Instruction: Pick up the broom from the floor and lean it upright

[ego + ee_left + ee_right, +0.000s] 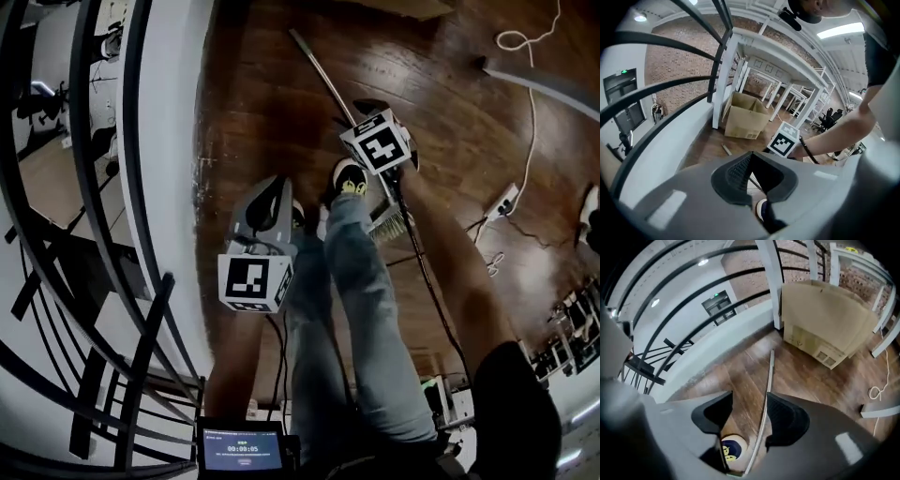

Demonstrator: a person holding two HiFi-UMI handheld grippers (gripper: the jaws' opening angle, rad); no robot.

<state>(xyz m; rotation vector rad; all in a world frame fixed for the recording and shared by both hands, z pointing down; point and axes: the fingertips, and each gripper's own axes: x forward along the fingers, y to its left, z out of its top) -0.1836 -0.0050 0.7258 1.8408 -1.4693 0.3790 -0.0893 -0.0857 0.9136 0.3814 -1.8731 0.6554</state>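
the left gripper (750,157) hangs by the person's legs in blue jeans (361,309), its jaws together with nothing between them. just past a black shoe with a yellow mark (731,451), the right gripper (750,399) has its jaws wide apart astride the thin silver handle of the broom (769,376). the handle runs close along one pad, and neither pad clamps it. the broom lies flat on the dark wooden plank floor (450,112), with its handle pointing toward a brown cardboard box (825,319) beside the curved black railing (693,296).

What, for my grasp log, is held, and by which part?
Nothing. The broom handle lies ungripped between the right gripper's open jaws; left gripper shut, empty.
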